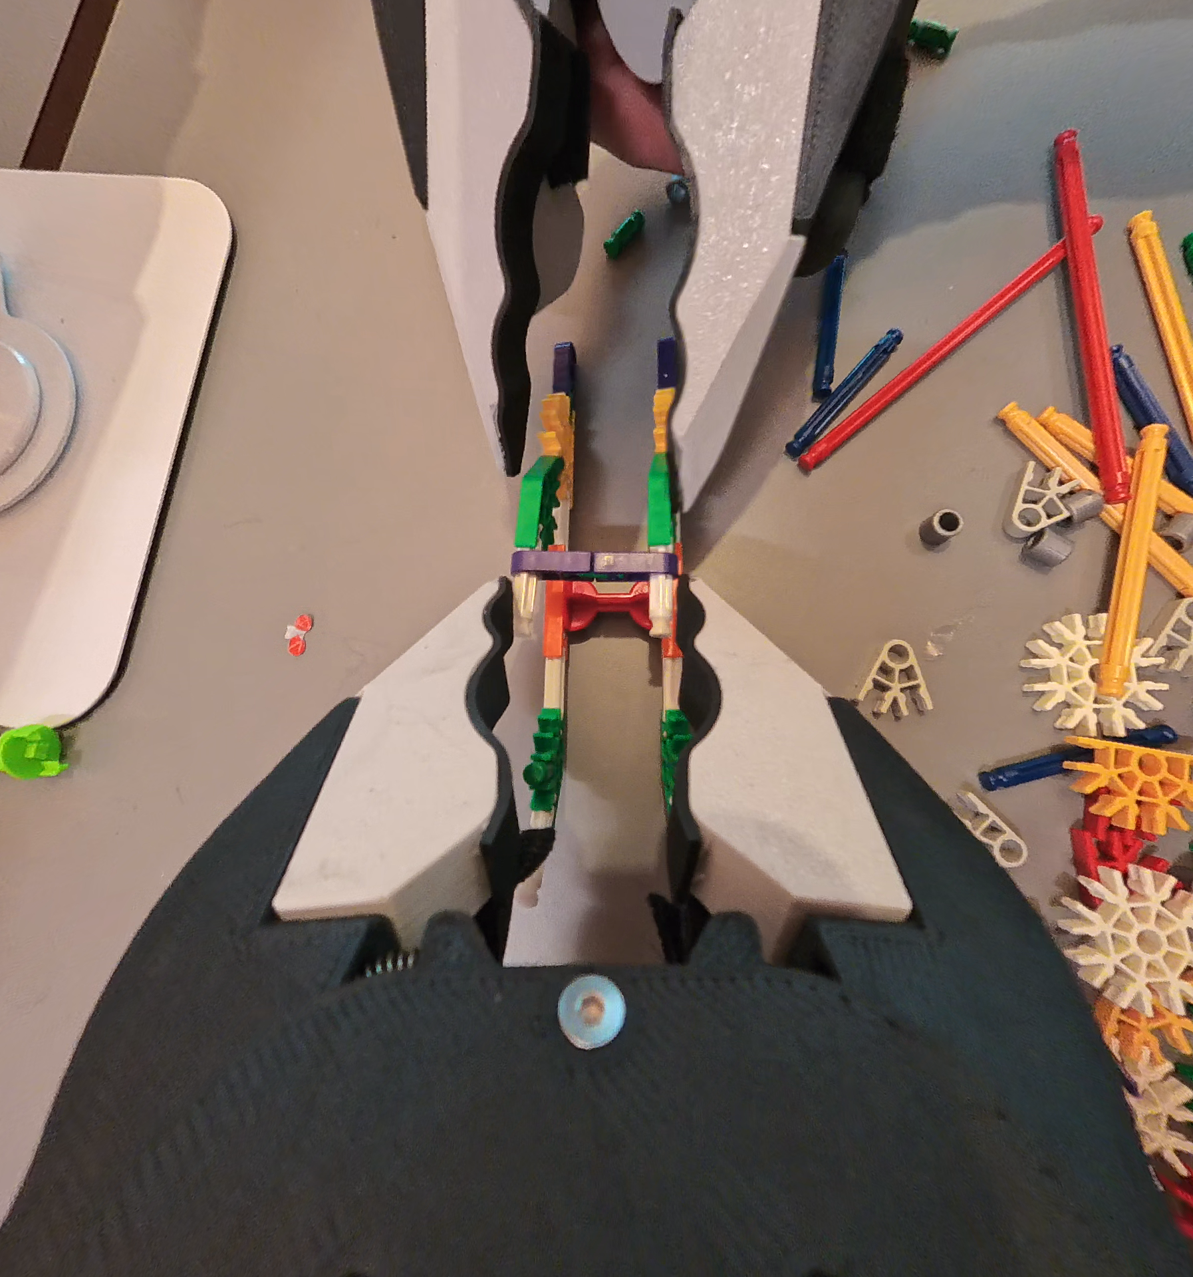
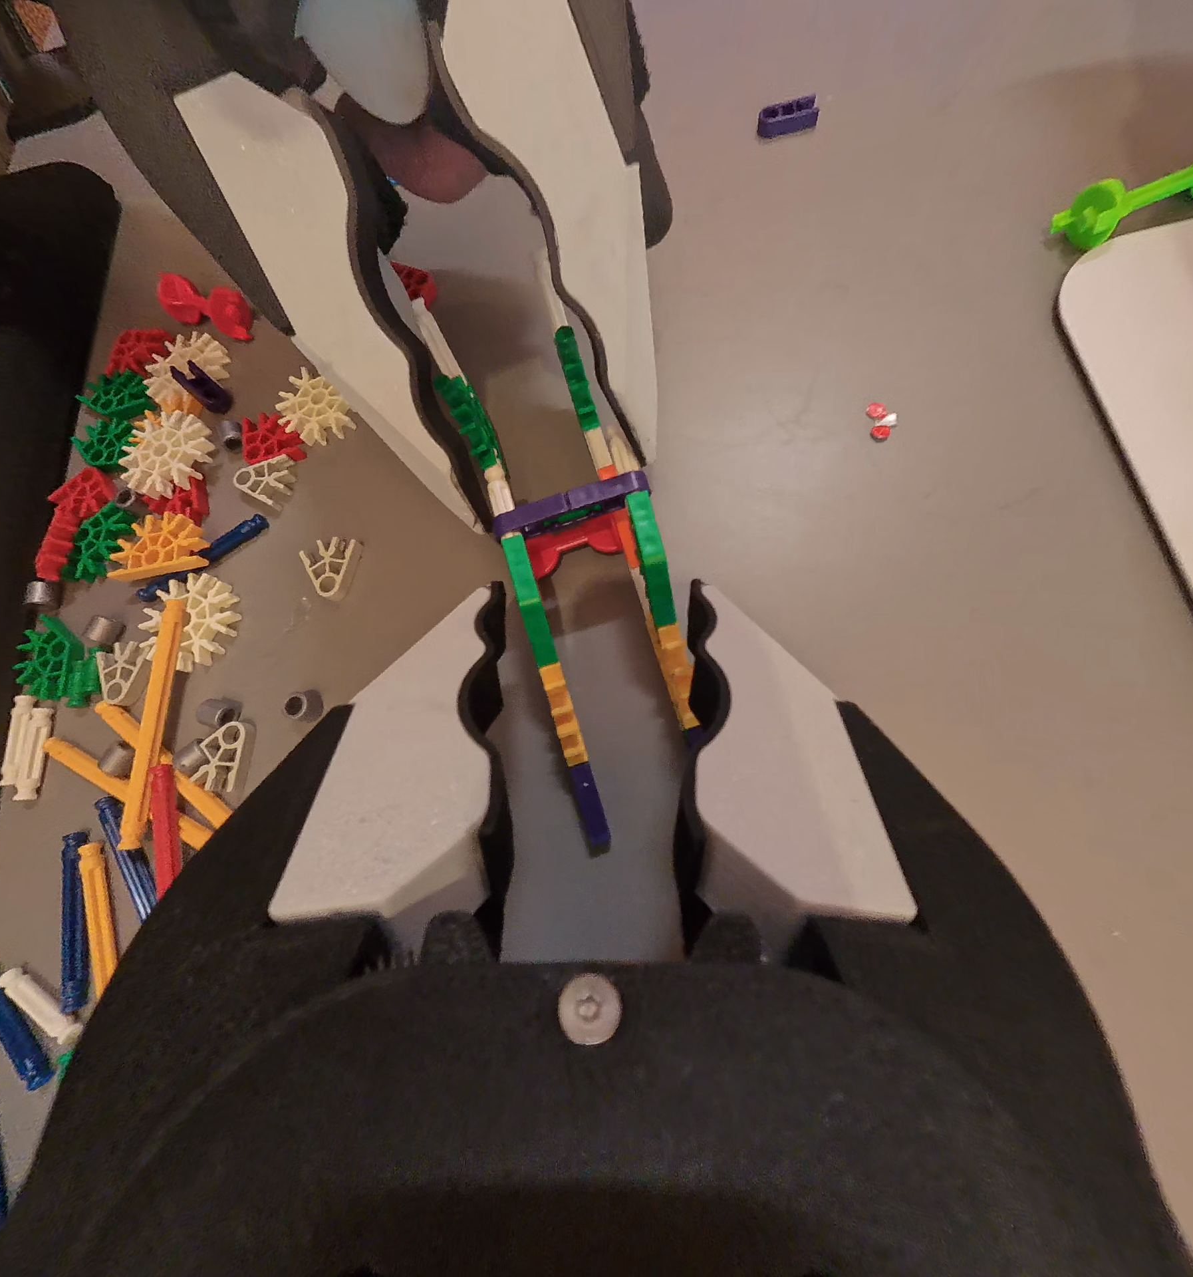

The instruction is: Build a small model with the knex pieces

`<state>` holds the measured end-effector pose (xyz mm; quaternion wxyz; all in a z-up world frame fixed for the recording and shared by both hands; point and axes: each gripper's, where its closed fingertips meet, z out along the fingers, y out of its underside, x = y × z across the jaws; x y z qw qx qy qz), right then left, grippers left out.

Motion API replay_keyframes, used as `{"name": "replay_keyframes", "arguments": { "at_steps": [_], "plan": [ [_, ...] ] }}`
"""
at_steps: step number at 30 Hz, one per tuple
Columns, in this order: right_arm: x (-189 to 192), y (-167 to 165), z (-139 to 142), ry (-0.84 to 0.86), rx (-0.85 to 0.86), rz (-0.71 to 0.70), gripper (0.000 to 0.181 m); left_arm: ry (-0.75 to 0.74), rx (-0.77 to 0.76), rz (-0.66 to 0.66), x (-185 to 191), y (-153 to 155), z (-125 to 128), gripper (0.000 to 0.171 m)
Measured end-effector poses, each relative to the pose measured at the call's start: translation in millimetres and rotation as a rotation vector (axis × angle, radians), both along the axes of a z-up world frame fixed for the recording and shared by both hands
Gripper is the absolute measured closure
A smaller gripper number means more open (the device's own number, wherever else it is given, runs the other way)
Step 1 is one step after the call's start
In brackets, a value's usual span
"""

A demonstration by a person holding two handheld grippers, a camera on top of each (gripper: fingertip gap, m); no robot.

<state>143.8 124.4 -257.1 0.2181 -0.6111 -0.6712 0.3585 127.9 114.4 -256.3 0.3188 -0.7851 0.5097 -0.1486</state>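
My left gripper (image 1: 594, 622) and right gripper (image 2: 594, 622) face each other tip to tip, each clamped on one end of the same ladder-like toy frame (image 1: 597, 563), held between them above the grey table (image 1: 345, 442). Two long rails run its length, joined by a purple crossbar (image 2: 569, 508) and a red bow-shaped piece (image 1: 597, 604). A loose pile of rods and snowflake connectors (image 1: 1126, 622) crowds one side; I count two long red rods (image 1: 1091, 311). On the other side sit a white tray (image 1: 131, 387), a lime-green tool (image 2: 1132, 200) and one purple connector (image 2: 787, 114).
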Motion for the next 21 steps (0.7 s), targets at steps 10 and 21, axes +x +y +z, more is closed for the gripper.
{"name": "replay_keyframes", "arguments": {
  "at_steps": [10, 21],
  "plan": [
    [-4.4, -5.3, -0.5, 0.011, 0.020, 0.058, 0.140, 0.030, 0.038, -0.033, 4.0, 1.1, -1.8, 0.127],
    [-4.5, -9.4, -0.6, 0.005, 0.013, 0.074, 0.141, -0.003, 0.029, -0.068, 9.5, 1.1, -0.3, 0.125]
  ]
}}
